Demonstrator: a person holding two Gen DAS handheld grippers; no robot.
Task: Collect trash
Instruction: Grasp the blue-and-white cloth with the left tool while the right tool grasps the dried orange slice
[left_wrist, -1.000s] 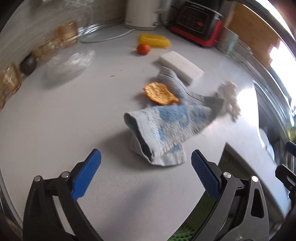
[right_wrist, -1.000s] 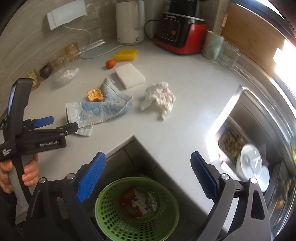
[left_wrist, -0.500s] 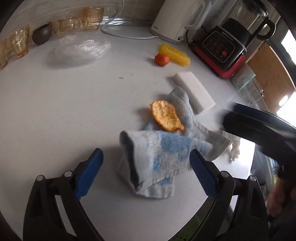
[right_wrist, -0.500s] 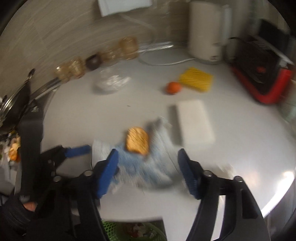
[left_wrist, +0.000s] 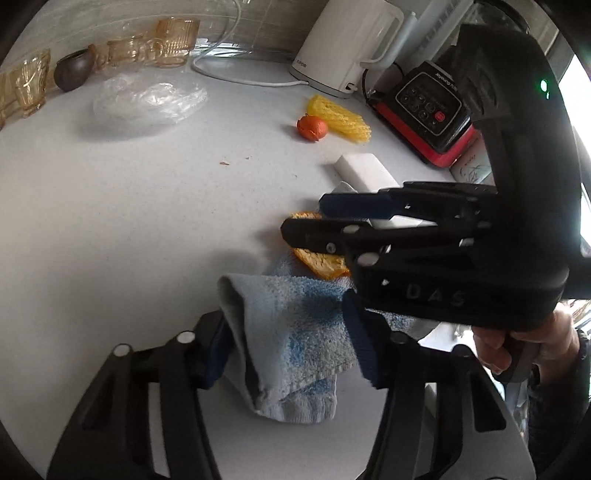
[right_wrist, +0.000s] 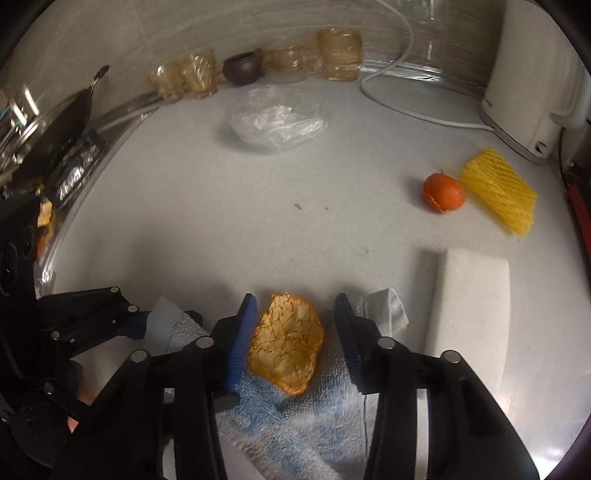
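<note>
An orange peel (right_wrist: 286, 343) lies on a blue-and-white towel (right_wrist: 314, 417) on the white counter. My right gripper (right_wrist: 294, 300) points down over the peel with its jaws closing. The peel sits between the pads, and a gap shows at the right pad. In the left wrist view the right gripper (left_wrist: 303, 216) hangs over the peel (left_wrist: 319, 264). My left gripper (left_wrist: 282, 314) straddles the raised fold of the towel (left_wrist: 291, 332), jaws closing, with no clear squeeze on the cloth. Left of the peel, the left gripper (right_wrist: 162, 310) reaches the towel's edge.
Further back lie a crumpled clear plastic bag (right_wrist: 277, 122), a small orange fruit (right_wrist: 443, 194), a yellow foam net (right_wrist: 498, 192) and a white block (right_wrist: 469, 306). Amber glasses (left_wrist: 166, 42), a white kettle (left_wrist: 343, 44) and a red blender base (left_wrist: 432, 110) line the wall.
My right gripper swung from above the green basket to the peel and its jaws narrowed. The left gripper's jaws narrowed around the towel fold.
</note>
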